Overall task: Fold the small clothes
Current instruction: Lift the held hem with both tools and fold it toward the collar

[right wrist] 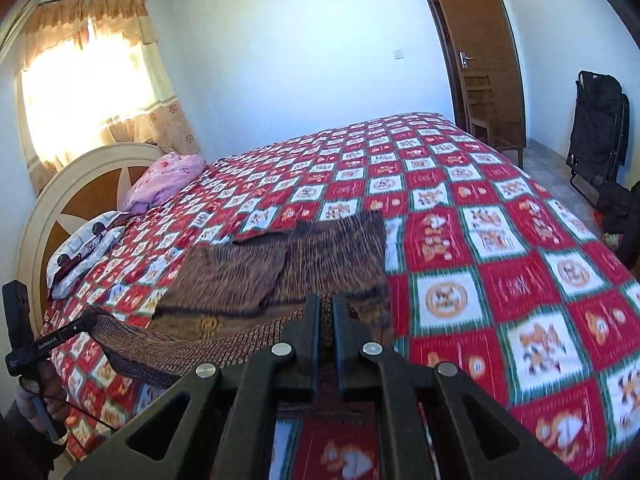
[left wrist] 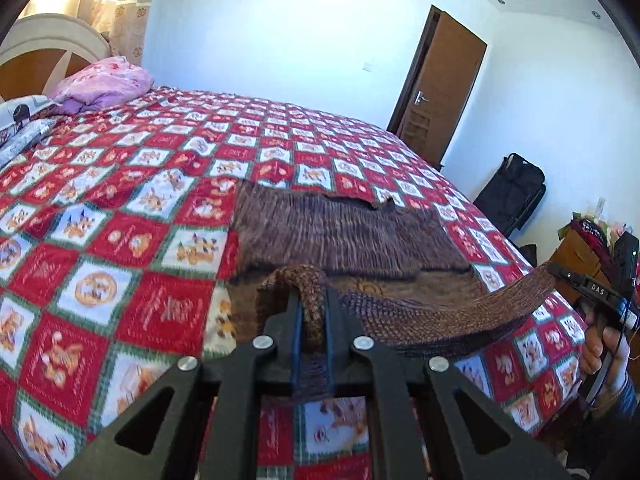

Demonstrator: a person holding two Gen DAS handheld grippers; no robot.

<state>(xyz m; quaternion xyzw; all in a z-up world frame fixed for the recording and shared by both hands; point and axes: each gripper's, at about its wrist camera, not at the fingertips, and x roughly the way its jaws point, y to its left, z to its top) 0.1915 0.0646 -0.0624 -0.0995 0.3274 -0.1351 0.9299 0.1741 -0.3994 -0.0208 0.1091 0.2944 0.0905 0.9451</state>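
Two grippers clamped on one brown knit garment over bed

Both claws pinch the near hem of the brown knit garment (left wrist: pixel 344 236), one at each corner. Left gripper (left wrist: pixel 313 300) has its jaws narrow, squeezed on a bunched fold of the knit that hangs down between the fingers. Right gripper (right wrist: pixel 326 312) is likewise nearly closed, knit fabric caught in the thin gap. Hem stretches taut and raised between the two claws, clear of the bed cover; far part of the garment lies flat on the red checked bedspread (left wrist: pixel 120 208), roughly mid-bed, near the edge closest to the cameras. Garment is blurred, weave detail unclear.

Relative to the bed: headboard (right wrist: pixel 80 184) at its left end in both views, pink pillow (right wrist: pixel 164 180) and a grey patterned pillow (right wrist: pixel 84 248) beside it. Curtained window (right wrist: pixel 92 80) behind the headboard. Brown door (right wrist: pixel 476 48) past the far corner of the bed, folded black chair (right wrist: pixel 596 124) right of the door against the wall. A hand (left wrist: pixel 600 352) grips the right gripper's handle at the bed's near edge.
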